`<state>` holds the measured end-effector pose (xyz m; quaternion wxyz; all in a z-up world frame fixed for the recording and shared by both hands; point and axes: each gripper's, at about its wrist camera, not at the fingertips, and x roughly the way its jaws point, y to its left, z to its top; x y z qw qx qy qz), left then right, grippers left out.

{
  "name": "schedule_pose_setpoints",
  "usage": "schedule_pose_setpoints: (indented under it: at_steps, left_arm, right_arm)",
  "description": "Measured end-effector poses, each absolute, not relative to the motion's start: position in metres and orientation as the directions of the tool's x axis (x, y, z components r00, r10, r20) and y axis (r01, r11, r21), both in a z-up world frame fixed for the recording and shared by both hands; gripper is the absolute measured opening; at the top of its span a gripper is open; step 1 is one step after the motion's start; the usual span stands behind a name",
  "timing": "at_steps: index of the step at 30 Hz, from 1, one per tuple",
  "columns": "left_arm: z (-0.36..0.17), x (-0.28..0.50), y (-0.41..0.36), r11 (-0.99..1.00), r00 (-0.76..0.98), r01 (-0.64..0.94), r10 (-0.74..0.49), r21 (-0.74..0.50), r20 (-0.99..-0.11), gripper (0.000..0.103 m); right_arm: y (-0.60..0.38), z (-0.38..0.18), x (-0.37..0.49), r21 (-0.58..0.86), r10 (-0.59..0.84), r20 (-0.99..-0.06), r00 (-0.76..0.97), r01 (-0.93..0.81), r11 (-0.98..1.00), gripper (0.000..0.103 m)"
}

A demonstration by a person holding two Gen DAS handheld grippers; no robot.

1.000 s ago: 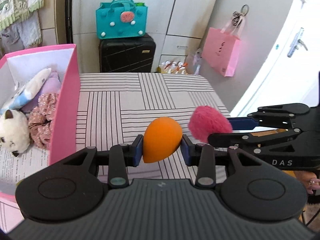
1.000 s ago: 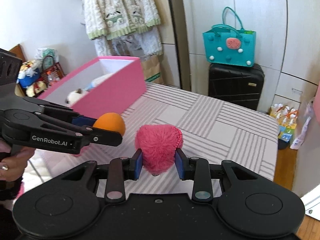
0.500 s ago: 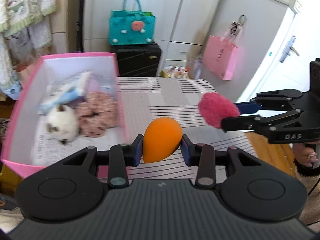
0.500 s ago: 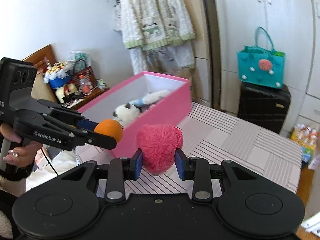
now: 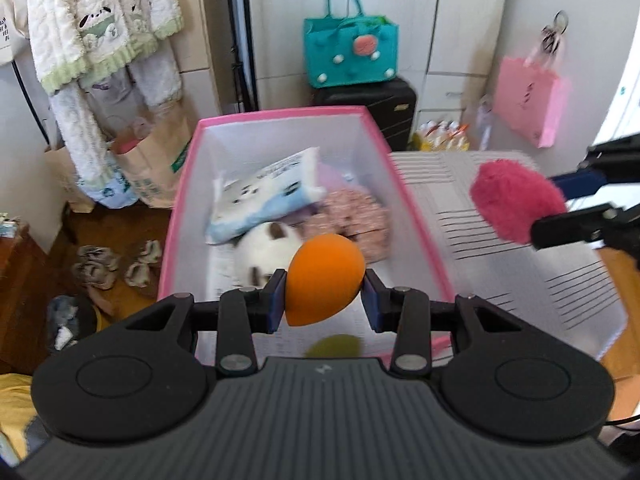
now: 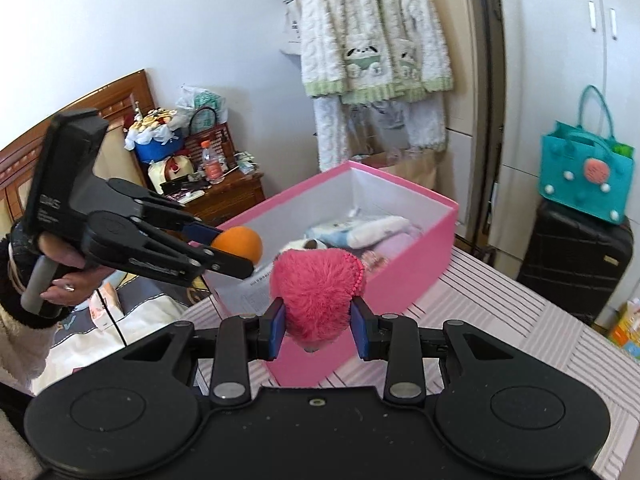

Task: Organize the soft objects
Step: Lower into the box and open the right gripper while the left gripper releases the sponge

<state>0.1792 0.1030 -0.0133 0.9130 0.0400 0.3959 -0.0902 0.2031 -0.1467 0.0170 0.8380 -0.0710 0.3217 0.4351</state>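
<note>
Partly blurred box contents [image 5: 280, 200]; green blob [image 5: 334, 346] (unidentifiable) below sponge [image 5: 324, 280].

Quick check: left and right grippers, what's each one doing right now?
Left gripper: closed on the orange sponge egg.
Right gripper: closed on the pink fluffy pompom.

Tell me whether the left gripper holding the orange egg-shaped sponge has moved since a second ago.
Yes. The left gripper, shut on the orange egg-shaped sponge, has swung from over the striped tabletop to above the open pink box.
</note>
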Motion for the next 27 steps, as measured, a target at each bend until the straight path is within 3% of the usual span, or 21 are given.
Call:
schedule_pose_setpoints:
  at_steps: [12,27]
  left_arm:
    - [-0.05,0.218,0.126,0.979,0.595,0.193,-0.064,0.066,-0.801,0.04]
    - [-0.05,0.229,0.145,0.986,0.636,0.165,-0.083,0.031,-0.768,0.044]
  right_arm:
    - [-0.082,0.003,0.251,0.163,0.679,-0.638,0.364,-0.798,0.58,0.039]
    - [-0.033,-0.018,0.297,0.135,0.631,-0.684,0.366,-0.786,0.603,0.039]
